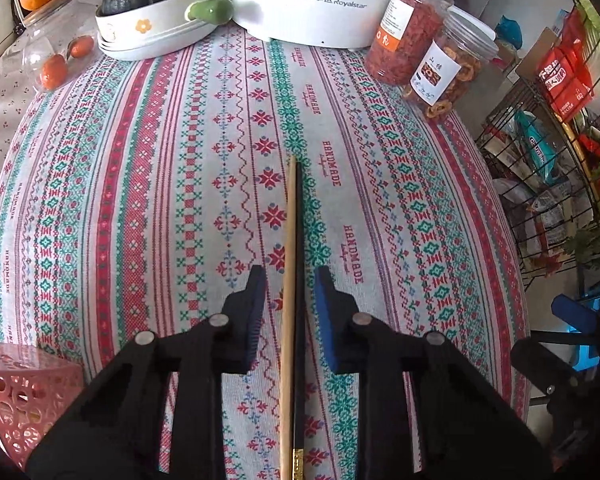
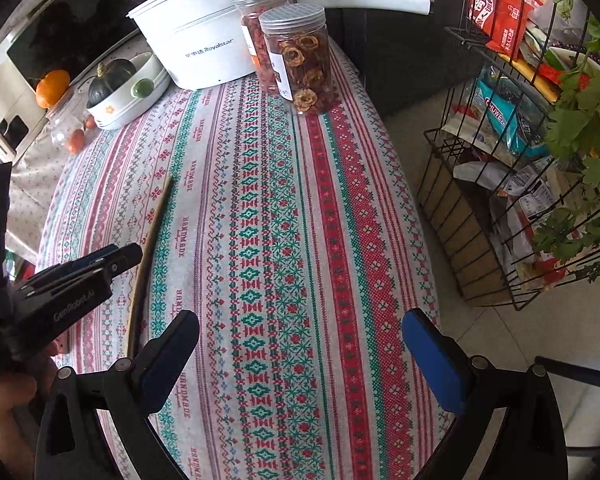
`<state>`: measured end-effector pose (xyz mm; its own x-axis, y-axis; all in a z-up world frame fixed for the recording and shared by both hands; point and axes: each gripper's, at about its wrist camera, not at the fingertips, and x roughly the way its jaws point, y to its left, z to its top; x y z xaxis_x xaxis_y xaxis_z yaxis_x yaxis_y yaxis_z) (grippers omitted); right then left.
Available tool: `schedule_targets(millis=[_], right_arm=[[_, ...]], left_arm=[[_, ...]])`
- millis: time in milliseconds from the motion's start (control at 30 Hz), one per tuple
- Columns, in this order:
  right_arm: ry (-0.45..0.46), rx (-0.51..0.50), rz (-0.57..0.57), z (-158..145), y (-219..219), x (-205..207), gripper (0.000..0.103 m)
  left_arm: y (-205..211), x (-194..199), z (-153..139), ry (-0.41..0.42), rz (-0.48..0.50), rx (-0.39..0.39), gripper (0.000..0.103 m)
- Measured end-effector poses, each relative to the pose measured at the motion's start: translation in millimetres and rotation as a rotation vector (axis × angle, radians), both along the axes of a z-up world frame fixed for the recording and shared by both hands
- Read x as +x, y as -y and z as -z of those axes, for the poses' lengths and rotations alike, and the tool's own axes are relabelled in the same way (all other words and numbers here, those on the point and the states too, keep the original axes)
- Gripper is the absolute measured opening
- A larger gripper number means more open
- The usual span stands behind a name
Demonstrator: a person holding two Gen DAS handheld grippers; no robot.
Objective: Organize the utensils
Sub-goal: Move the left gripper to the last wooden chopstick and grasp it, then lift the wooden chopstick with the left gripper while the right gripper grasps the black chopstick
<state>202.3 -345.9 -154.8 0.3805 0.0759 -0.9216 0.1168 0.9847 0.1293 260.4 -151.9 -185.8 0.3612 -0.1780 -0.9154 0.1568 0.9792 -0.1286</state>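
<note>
On the patterned tablecloth lie two chopsticks side by side, one pale and one dark, running lengthwise away from the camera. The left gripper straddles them, its jaws narrowed but with cloth visible on either side of the sticks, so the pads do not press on them. Only the left wrist view shows a pink perforated basket at the lower left edge. The right wrist view shows the chopsticks as a single thin line, with the left gripper from the side, and a hand below it. The right gripper hangs wide open over bare cloth, holding nothing. At the far end stand a white pot, two jars and a bowl with a squash.
</note>
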Motion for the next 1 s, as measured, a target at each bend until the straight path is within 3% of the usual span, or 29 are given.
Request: schedule_targets(millis=[133,367,600,667,1000], right_arm=[[0.005,0.008,-0.002,0,0,2,0.102],[-0.005,0.016,0.003,3,2,4,0.102],[-0.019,0.013,0.007,6,0,6,0.102],[-0.021,0.008,0.004,6,-1,6,0.102],[-0.014,-0.012,-0.001,2,-12,7,0.102]], left_arm=[[-1,10,8,-0.012,-0.018,0.004,0.016],[3,18,14,-0.018,-0.018,0.013,0.015],[9,27,19,-0.034,-0.002,0.103,0.015],[9,26,17,-0.043,0.002,0.104,0.008],[-16,-52,-30,0.06,0.142,0.035,0.007]])
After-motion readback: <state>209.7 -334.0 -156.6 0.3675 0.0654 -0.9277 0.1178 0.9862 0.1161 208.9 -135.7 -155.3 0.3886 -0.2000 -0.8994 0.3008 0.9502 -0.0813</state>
